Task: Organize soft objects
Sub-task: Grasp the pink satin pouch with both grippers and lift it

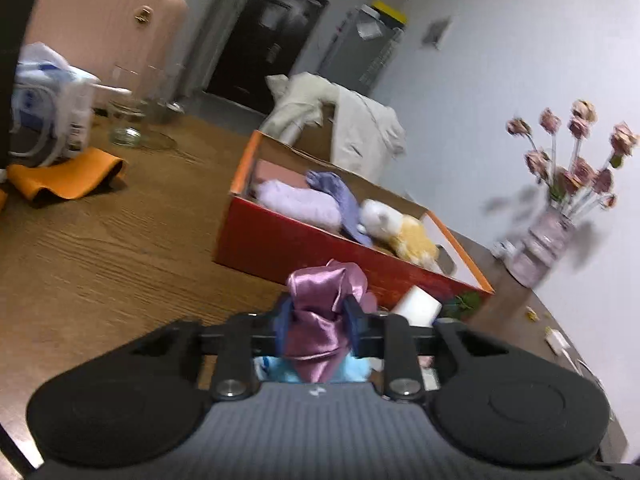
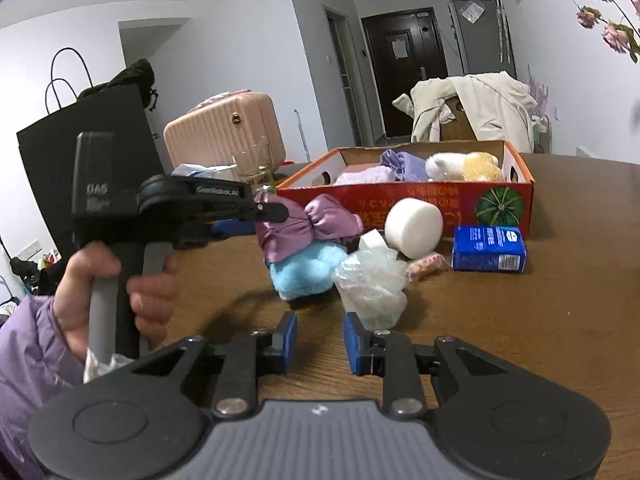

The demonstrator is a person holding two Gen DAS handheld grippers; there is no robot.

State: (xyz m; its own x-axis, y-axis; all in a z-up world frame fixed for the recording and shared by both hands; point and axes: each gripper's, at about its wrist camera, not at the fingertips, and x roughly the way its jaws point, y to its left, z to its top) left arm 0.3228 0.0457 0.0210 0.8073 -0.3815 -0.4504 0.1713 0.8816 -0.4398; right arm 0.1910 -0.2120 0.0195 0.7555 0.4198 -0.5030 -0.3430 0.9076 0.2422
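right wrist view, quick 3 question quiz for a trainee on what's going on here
1. What is the left claw closed on?
2. True or false: the white foam roll lies inside the red box.
3. Which lies nearest the right claw: A) blue packet B) clear bag C) pink suitcase?

Key
1. The purple satin bow, which sits on a light blue plush on the table.
2. False; it lies on the table in front of the box.
3. B; the right claw is open with nothing between its fingers.
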